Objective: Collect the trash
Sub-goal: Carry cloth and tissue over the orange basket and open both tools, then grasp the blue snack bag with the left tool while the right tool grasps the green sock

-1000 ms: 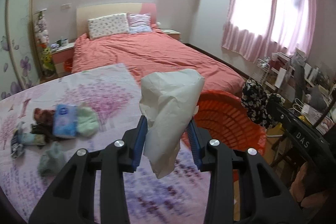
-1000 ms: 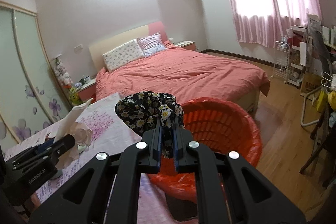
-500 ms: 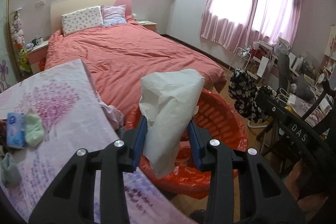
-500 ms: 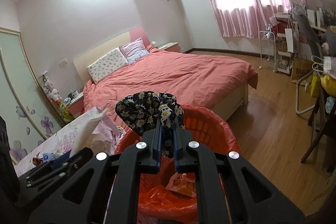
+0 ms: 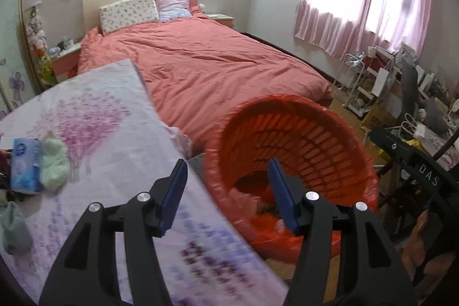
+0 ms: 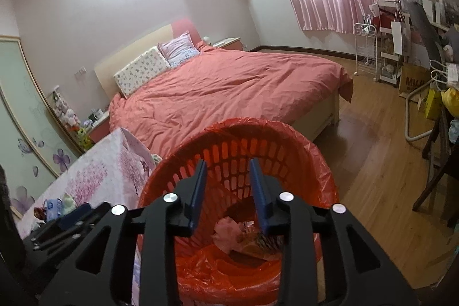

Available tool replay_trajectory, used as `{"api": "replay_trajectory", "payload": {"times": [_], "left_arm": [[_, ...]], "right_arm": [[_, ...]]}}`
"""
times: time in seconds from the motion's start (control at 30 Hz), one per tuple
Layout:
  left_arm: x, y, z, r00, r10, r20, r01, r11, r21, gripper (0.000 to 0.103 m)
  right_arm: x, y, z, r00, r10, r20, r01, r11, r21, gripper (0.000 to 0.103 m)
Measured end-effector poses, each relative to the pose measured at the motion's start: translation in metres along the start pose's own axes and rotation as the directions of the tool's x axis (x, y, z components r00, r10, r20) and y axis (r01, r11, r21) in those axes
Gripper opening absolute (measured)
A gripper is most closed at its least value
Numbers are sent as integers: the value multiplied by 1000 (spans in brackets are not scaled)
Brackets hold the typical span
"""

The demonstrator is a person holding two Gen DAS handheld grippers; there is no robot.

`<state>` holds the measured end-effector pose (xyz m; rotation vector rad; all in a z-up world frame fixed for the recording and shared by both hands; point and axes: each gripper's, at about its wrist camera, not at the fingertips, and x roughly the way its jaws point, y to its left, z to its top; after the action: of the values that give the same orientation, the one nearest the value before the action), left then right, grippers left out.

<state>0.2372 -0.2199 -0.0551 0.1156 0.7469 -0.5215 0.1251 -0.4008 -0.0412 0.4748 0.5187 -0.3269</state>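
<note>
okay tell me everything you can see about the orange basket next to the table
The orange basket is a round plastic tub with slotted, lattice-like walls, lined with a thin red-orange plastic bag whose edge folds over the rim. It stands upright on the wooden floor, between the table with the floral cloth and the bed. Crumpled trash lies at its bottom: pinkish paper and patterned scraps. The right gripper hangs open above its mouth, touching nothing.
</note>
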Motion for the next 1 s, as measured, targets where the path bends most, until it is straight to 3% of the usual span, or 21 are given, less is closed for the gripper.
{"api": "replay_trajectory", "payload": {"times": [0.27,0.53,0.67,0.77,0.8,0.9,1.0], "left_arm": [[-47,54,-20,991,122,56,-122,993,-5,69],[-98,140,-44,964,257,72,-248,962,-117,74],[-121,188,-56,933,353,74,-336,926,-172,77],[-136,229,-65,896,440,59,-417,880,-226,78],[-141,249,-69,874,484,49,-458,853,-251,78],[-144,288,-75,835,551,7,-524,799,-295,80],[-140,326,-80,832,552,-56,-535,769,-349,80]], "right_arm": [[-9,41,-5,1000,-12,0,12,993,-121,39],[-13,96,-24,998,43,-39,-51,972,-228,44],[-13,121,-36,995,72,-67,-88,961,-263,45],[-13,145,-48,991,97,-93,-121,946,-300,48],[-12,152,-51,990,102,-99,-128,943,-308,49],[-11,171,-61,985,119,-122,-154,928,-340,49],[-9,187,-71,981,129,-145,-174,912,-371,49]]}}
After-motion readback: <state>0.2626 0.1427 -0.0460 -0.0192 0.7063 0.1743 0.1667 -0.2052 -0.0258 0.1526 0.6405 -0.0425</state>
